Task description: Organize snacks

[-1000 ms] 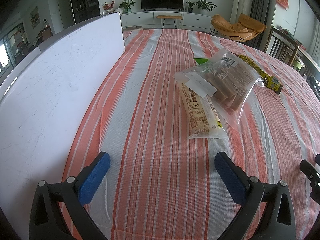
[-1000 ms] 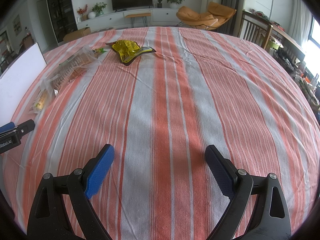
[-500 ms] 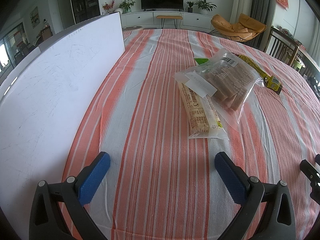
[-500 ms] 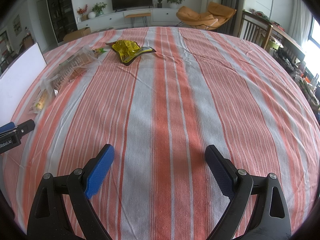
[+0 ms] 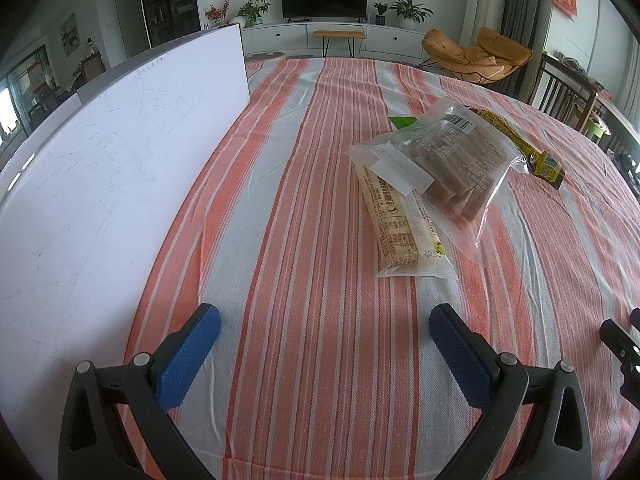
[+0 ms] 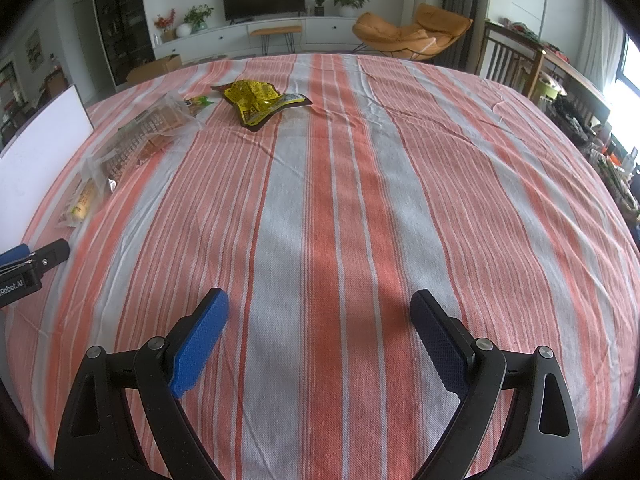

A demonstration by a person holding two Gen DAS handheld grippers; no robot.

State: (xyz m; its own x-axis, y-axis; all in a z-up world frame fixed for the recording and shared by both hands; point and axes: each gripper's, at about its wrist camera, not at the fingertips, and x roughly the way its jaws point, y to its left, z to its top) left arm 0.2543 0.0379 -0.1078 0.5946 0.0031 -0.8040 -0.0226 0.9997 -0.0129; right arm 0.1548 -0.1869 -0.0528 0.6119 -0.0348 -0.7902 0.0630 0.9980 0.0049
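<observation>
On the striped desk [image 5: 320, 240], with a white board [image 5: 100, 184] stood along its left edge, a clear biscuit bag [image 5: 448, 164] is seen overlapping a long wrapped bar [image 5: 396, 228], a yellow packet [image 6: 256, 100] lies towards the far edge, and the left gripper [image 5: 324, 336] and right gripper [image 6: 320, 320] are held spread wide, grasping nothing.

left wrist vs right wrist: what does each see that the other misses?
Left wrist only: the printed side of the long cream snack pack, and the barcode on the clear bag of brown bars lying partly on it.

Right wrist only: the crumpled yellow packet in full, plus bare striped cloth.

Both: white board, the snack pile, both claws open.
</observation>
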